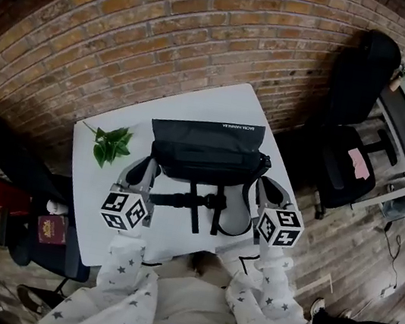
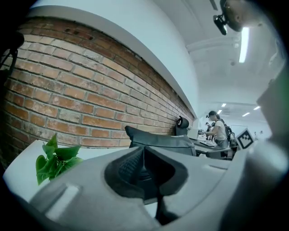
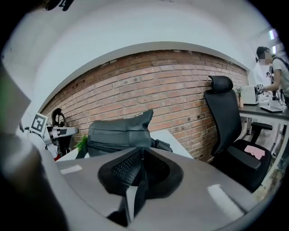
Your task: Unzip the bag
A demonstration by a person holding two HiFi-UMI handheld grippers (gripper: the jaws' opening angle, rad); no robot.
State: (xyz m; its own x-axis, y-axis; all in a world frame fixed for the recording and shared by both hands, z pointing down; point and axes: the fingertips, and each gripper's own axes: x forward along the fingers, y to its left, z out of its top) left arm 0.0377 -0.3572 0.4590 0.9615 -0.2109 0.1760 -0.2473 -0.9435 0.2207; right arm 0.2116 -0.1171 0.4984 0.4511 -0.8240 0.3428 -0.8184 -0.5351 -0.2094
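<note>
Grippers closed, empty: left gripper (image 1: 146,166) & right gripper (image 1: 265,185) flank black fabric shoulder bag (image 1: 208,151), prob staged to brace + pull zip.

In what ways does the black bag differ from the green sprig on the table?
The bag is black and bulky; the sprig is green, flat and much smaller. The bag sits mid-table; the sprig lies near the table's left edge. Both rest on the white table, apart from each other.
</note>
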